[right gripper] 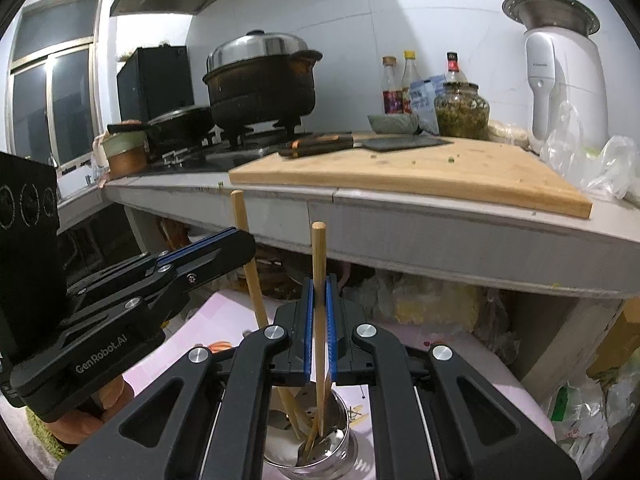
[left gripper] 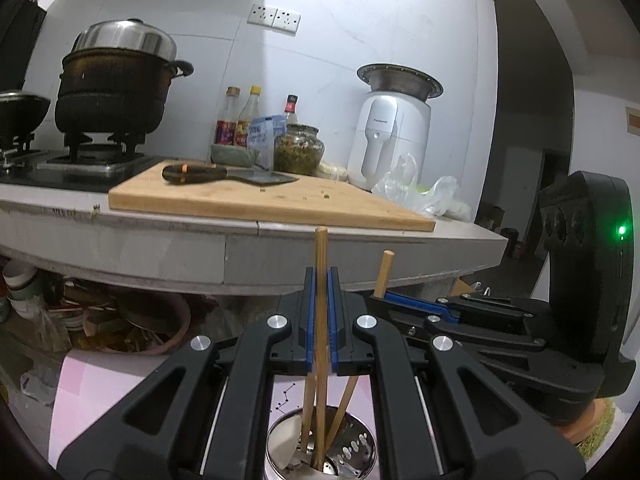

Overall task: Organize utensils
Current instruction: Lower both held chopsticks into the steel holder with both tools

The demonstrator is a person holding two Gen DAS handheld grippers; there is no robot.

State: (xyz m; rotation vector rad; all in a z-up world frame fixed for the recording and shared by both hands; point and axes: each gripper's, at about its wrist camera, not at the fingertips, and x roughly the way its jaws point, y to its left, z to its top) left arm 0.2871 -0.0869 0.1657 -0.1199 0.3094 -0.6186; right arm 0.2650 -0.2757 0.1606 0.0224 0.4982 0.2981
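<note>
Chopsticks clamped upright in both grippers, tips inside holder rim; counter edge close ahead.

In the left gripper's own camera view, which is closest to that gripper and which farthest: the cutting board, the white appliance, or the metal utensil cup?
1. Metal utensil cup, directly below the left gripper.
2. Cutting board, ahead on the counter.
3. White appliance, back right against the wall.

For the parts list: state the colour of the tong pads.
Blue pads on black arms; clearest in the left wrist view.
</note>
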